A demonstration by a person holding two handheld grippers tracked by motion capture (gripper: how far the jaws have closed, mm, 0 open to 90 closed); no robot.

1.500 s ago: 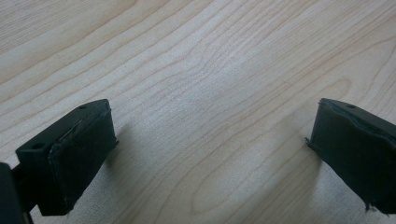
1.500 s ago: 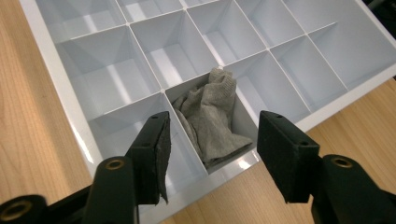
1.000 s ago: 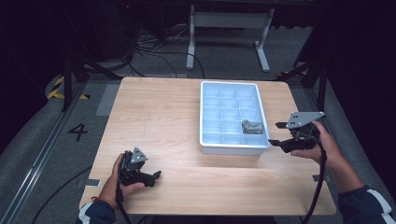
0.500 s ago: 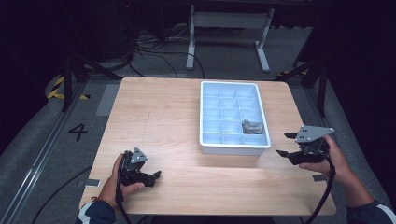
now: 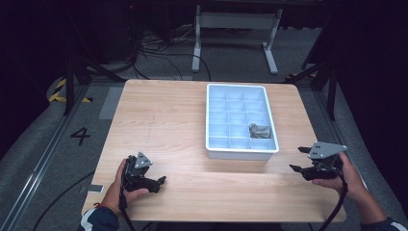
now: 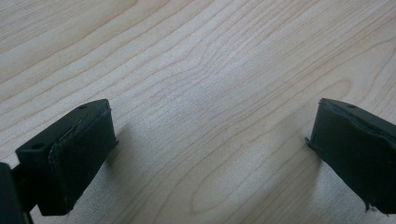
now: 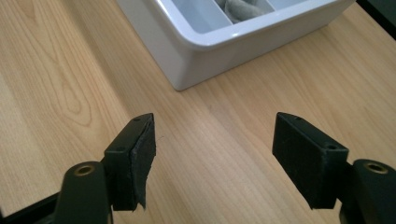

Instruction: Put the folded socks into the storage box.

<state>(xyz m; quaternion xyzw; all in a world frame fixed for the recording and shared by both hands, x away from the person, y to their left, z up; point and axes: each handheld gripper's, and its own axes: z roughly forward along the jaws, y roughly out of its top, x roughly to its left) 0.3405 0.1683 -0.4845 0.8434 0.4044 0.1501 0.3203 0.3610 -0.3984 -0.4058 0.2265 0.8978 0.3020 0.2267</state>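
High view: white tray (image 5: 210, 120) holds a grey lump (image 5: 259, 130); right gripper (image 5: 302, 159) near its corner, left gripper (image 5: 162, 180) well apart, both spread, empty.

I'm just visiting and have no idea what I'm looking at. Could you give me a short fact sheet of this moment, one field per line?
Surface: light wooden table
Container: white plastic tray with many compartments, on the table's far right half
Contents: crumpled grey lump in a right-column compartment, toward the tray's near end
Left gripper: jaws open, empty, low over the near left of the table
Right gripper: jaws open, empty, near the table's right edge, pointing toward the tray
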